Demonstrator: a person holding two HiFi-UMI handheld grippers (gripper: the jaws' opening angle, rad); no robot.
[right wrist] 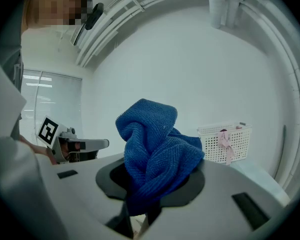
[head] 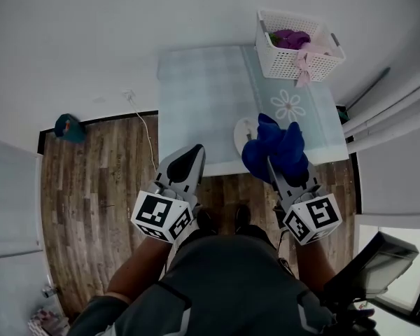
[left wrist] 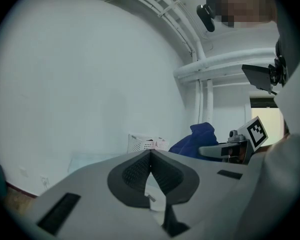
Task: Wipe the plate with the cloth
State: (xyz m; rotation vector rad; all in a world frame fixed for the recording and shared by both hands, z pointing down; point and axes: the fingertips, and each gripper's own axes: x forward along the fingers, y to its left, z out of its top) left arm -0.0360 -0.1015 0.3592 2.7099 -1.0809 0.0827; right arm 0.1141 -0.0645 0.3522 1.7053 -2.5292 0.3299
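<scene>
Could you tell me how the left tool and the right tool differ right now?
The right tool is shut on the blue cloth; the left tool is shut on nothing. In the head view the right tool's cloth overlaps the plate; the left tool overlaps only the table's near edge. Both carry marker cubes and point toward the table.

Right tongs [head: 270,159] clamped on blue cloth [head: 276,145], partly hiding white plate [head: 243,133], left tongs [head: 195,150] closed

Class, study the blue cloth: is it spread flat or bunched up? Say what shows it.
Bunched up. The blue cloth rises in crumpled folds, pinched between the jaws of the right gripper.
</scene>
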